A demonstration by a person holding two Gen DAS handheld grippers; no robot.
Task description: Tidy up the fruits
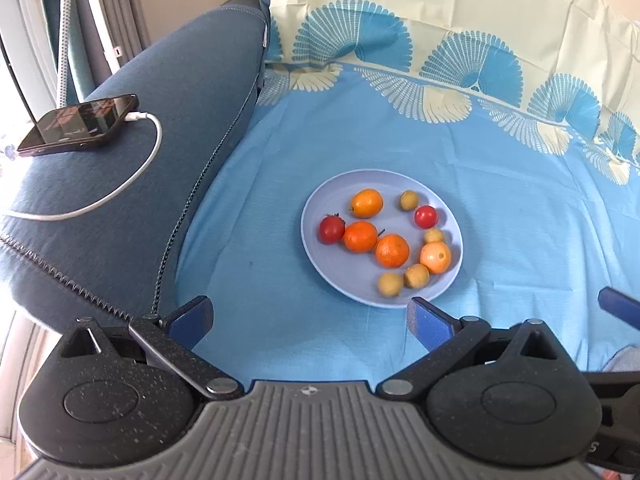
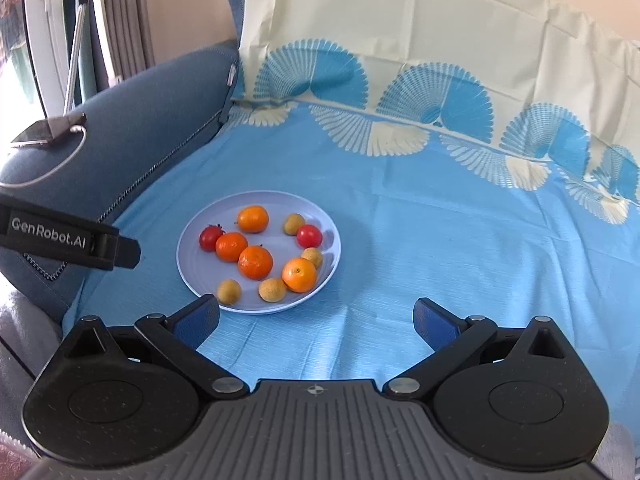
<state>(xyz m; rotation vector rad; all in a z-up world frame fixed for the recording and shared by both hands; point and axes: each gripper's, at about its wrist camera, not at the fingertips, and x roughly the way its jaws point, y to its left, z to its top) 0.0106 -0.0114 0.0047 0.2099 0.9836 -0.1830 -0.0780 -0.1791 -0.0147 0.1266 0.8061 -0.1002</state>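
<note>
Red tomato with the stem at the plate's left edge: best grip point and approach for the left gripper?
Take the stemmed tomato across its round middle, coming from above with the left gripper. One finger goes on its far side and one on its near side, since an orange touches its right side. Its left side faces only the bare plate rim. Both grippers are open and empty.

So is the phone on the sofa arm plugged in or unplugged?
Plugged in. A white cable runs into the end of the phone lying on the blue sofa arm.
</note>
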